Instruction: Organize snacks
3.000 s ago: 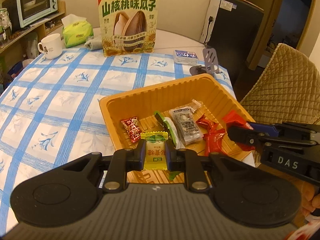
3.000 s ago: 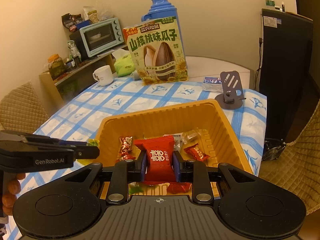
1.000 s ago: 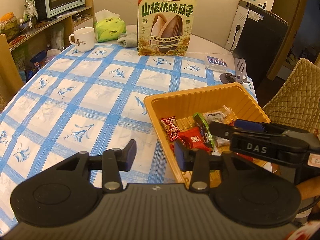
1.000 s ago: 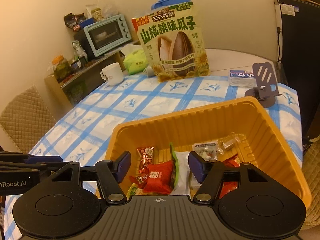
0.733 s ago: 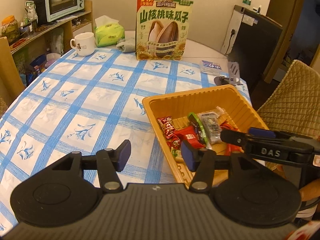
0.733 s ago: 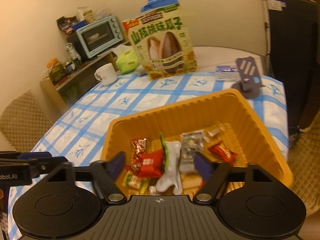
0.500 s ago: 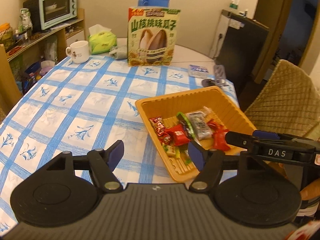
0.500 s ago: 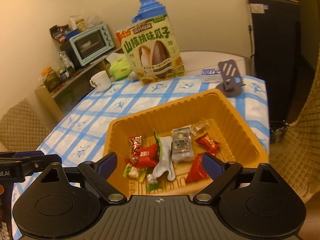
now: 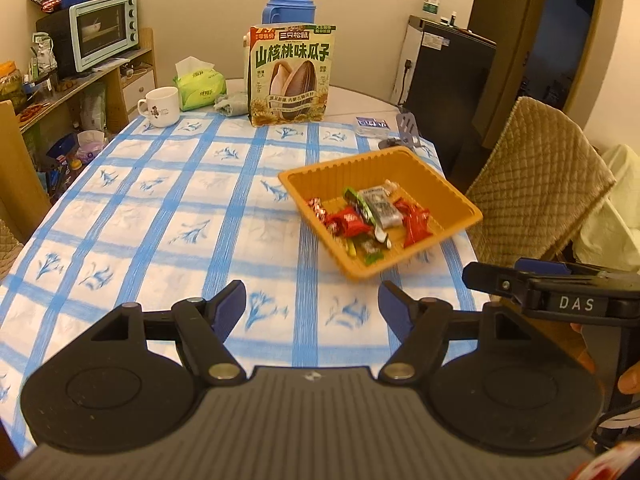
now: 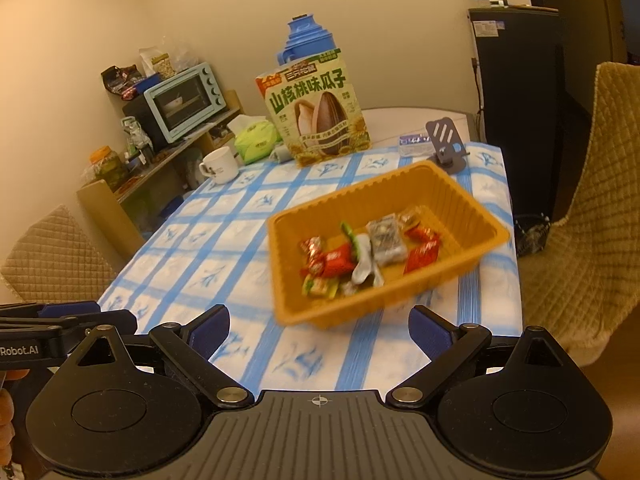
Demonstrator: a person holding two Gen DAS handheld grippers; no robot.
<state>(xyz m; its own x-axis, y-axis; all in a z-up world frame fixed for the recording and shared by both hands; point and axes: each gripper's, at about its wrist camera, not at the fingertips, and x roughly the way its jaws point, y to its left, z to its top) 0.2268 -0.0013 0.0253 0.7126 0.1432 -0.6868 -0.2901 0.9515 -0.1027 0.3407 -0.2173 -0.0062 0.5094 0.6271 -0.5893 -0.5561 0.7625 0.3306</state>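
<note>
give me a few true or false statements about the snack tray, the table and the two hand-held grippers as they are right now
1. The orange tray holds several wrapped snacks. True.
2. The left hand-held gripper is clamped on a red candy. False: its jaws are opening and nothing is between them.
3. The sunflower seed bag stands upright at the far end of the table. True.
4. The white mug sits inside the tray. False: it stands on the checked tablecloth near the far left corner, well apart from the tray.
5. The right hand-held gripper holds a snack. False: its jaws are opening and empty, short of the tray.
</note>
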